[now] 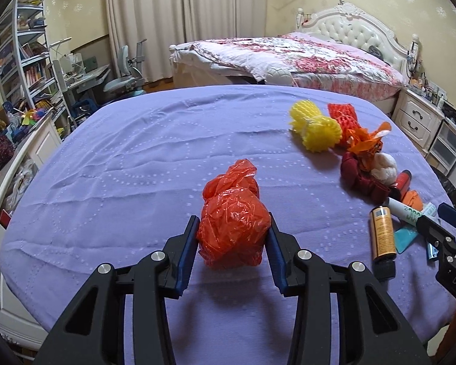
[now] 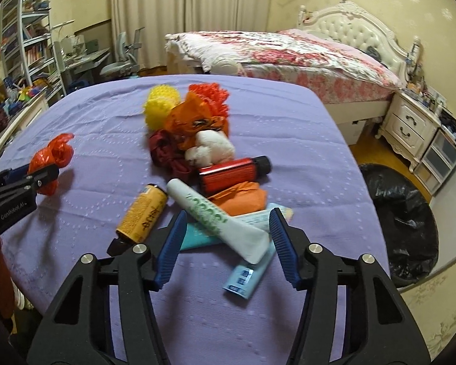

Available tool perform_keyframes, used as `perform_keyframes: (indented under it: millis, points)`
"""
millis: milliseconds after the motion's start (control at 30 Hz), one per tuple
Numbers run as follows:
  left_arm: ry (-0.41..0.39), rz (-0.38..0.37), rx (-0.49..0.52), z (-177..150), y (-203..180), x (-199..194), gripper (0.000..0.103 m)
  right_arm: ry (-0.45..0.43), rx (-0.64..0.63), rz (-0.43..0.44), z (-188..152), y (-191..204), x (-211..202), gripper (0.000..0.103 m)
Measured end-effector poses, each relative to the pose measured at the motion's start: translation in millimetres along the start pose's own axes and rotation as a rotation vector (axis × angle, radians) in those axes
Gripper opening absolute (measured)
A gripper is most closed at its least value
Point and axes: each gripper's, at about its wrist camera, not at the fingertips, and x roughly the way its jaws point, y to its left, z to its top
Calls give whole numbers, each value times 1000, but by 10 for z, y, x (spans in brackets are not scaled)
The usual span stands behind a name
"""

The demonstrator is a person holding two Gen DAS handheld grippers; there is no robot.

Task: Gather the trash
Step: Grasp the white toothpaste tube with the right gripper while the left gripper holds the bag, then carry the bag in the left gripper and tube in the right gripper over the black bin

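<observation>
My left gripper (image 1: 232, 228) is shut on a crumpled red plastic bag (image 1: 232, 217), held just above the purple tablecloth (image 1: 121, 167); the bag also shows in the right wrist view (image 2: 50, 159). My right gripper (image 2: 229, 223) is open, its fingers on either side of a white tube (image 2: 219, 217) lying over a blue tube (image 2: 249, 270). Around them lie an orange-yellow bottle (image 2: 143, 216), a red bottle (image 2: 231, 173), orange wrapping (image 2: 243, 199), white tissue (image 2: 209, 147), dark red cloth (image 2: 167, 152), yellow foam net (image 2: 159, 106) and red foam net (image 2: 211, 95).
A black bin bag (image 2: 401, 222) stands on the floor right of the table. A bed (image 2: 288, 57) and white nightstand (image 2: 407, 127) are behind. Shelves and a desk (image 1: 30, 70) fill the left side.
</observation>
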Motion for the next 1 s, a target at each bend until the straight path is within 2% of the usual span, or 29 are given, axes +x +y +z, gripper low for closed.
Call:
perform_keyframes:
  millis: [233,300,367,700,1000]
  points:
    - [18,-8,-31,-24,106,51,42,39,-26,7,-30,109,55,42]
    - [22,-18,-36,-27,101,55,42,41,-30,17,-41,122,40,27]
    - [22,-26,-35,-36,81,54,42,44,-22,37,-36,118,41,20]
    - [15,-57,-11,-53,-51,19,42,32,-12,66,-43,110,-29,19]
    - [-4,-91,19,-18,-241,-47,42,-29,65,31,53,-225,-184,19]
